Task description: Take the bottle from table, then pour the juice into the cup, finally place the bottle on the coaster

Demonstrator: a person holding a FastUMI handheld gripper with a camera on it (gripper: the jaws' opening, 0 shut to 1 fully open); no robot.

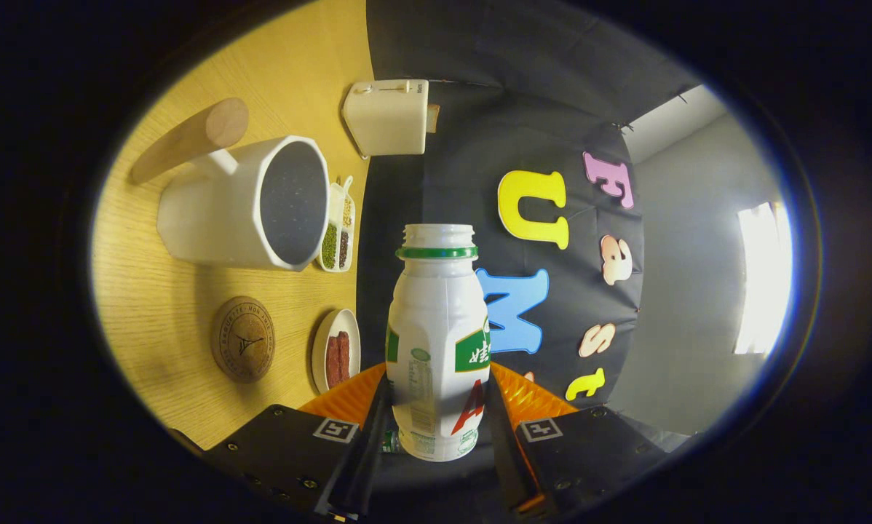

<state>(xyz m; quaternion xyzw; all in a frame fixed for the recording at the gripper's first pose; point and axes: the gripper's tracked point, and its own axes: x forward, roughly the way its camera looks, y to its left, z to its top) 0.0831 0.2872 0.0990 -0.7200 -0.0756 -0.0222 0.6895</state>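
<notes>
The gripper (pixel 436 429) grips the uncapped bottle (pixel 436 327) between its 2 fingers, lifted clear of the wooden table (pixel 152 306). Beyond, the cup (pixel 239 204) and coaster (pixel 243 339) sit on it, near a grey wall (pixel 683 291).

Bottle (pixel 436 342) base hidden between fingers (pixel 367 437); liquid level inside unreadable; cup (pixel 243 204) interior dark.

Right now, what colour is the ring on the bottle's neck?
Green, on the white bottle held in the tool; gripper view.
</notes>
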